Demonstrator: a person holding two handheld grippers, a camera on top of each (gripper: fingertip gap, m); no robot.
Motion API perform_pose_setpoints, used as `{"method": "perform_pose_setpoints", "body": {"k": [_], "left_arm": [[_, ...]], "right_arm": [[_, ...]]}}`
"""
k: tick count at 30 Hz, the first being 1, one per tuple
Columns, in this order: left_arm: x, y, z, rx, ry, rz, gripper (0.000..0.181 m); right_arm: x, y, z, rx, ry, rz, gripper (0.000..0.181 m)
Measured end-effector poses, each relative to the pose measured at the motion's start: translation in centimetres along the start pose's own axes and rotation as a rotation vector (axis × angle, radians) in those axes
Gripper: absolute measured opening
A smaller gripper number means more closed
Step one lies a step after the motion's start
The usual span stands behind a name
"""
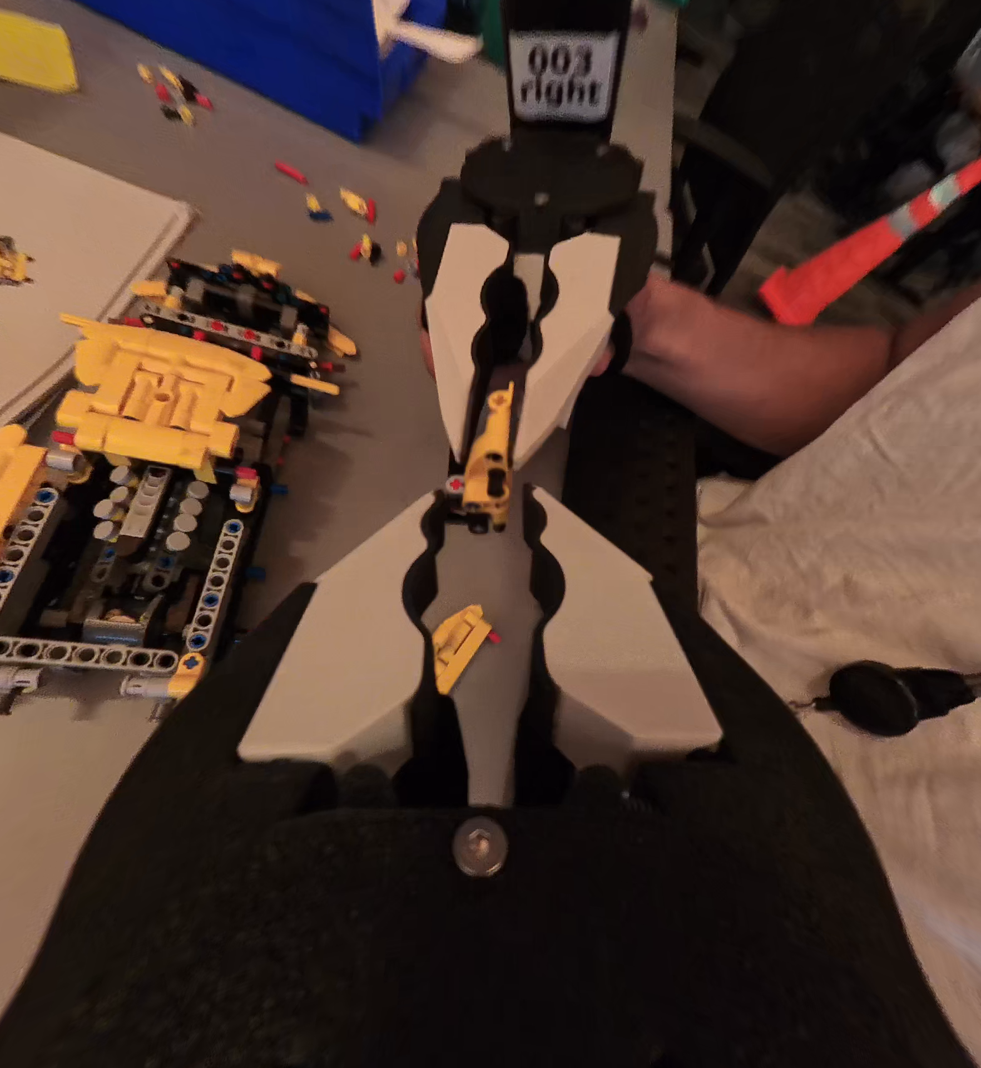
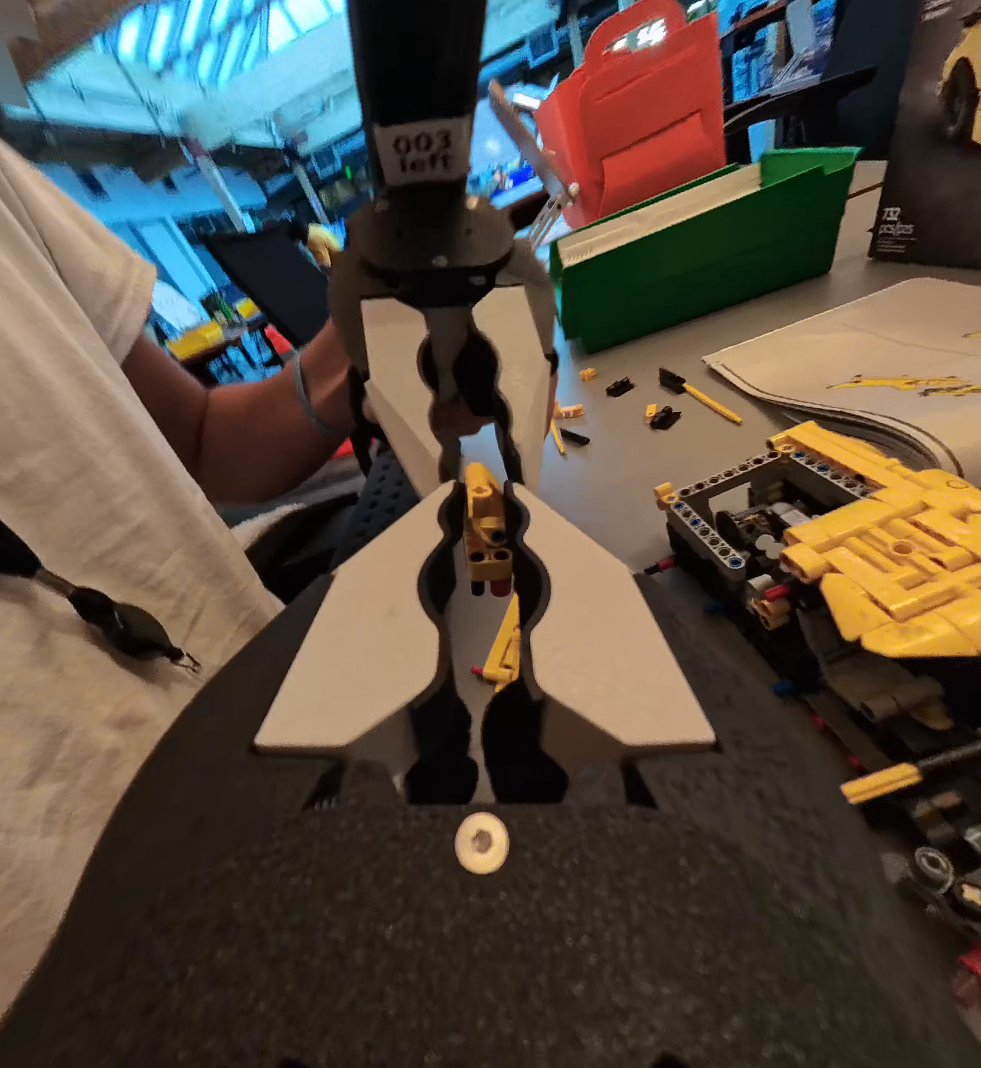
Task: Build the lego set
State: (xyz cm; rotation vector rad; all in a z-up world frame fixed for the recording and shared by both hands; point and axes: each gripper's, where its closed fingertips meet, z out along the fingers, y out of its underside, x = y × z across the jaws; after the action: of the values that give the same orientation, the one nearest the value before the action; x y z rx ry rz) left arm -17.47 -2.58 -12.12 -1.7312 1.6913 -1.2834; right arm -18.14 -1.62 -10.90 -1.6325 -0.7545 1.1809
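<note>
The right claw (image 2: pixel 481 491), clamped on a small yellow assembly (image 1: pixel 485 477) held lengthwise between tip-to-tip claws, points it at the left claw (image 1: pixel 479 497), whose tips stand apart around its end above the counter (image 1: pixel 361 144).

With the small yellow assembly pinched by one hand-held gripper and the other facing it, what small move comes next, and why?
Probably shut the left hand-held gripper on the free end of the yellow sub-assembly. The right hand-held gripper already pinches it, while the left's jaws stand apart around that end, so neither can yet press parts together.
</note>
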Motion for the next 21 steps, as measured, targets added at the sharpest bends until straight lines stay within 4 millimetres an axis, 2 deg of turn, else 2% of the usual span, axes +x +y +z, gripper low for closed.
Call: {"method": "perform_pose_setpoints", "body": {"k": [4, 7, 10, 11, 12, 19, 21], "left_arm": [[-0.1, -1.2, -1.0, 0.171, 0.025, -0.054, 0.035], [0.6, -2.5, -0.7, 0.288, 0.076, -0.095, 0.036], [0.6, -2.8, 0.2, 0.313, 0.085, -0.120, 0.035], [0.7, -3.2, 0.1, 0.343, 0.093, -0.131, 0.031], [0.9, -3.5, 0.0, 0.366, 0.113, -0.142, 0.019], [1.0, -3.4, -0.3, 0.375, 0.121, -0.126, 0.015], [1.2, -3.4, -0.3, 0.382, 0.136, -0.135, 0.015]], "right_arm": [[0.5, -2.4, -2.1, 0.210, -0.070, 0.188, 0.012], [0.0, -2.5, -2.2, 0.232, -0.093, 0.195, 0.012], [-0.3, -2.8, -2.2, 0.256, -0.119, 0.208, 0.012], [-0.3, -2.6, -2.1, 0.246, -0.113, 0.201, 0.012], [-0.3, -2.4, -2.0, 0.236, -0.110, 0.196, 0.012], [-0.7, -2.4, -1.7, 0.241, -0.117, 0.185, 0.017], [-0.7, -2.3, -1.7, 0.236, -0.117, 0.174, 0.014]]}}
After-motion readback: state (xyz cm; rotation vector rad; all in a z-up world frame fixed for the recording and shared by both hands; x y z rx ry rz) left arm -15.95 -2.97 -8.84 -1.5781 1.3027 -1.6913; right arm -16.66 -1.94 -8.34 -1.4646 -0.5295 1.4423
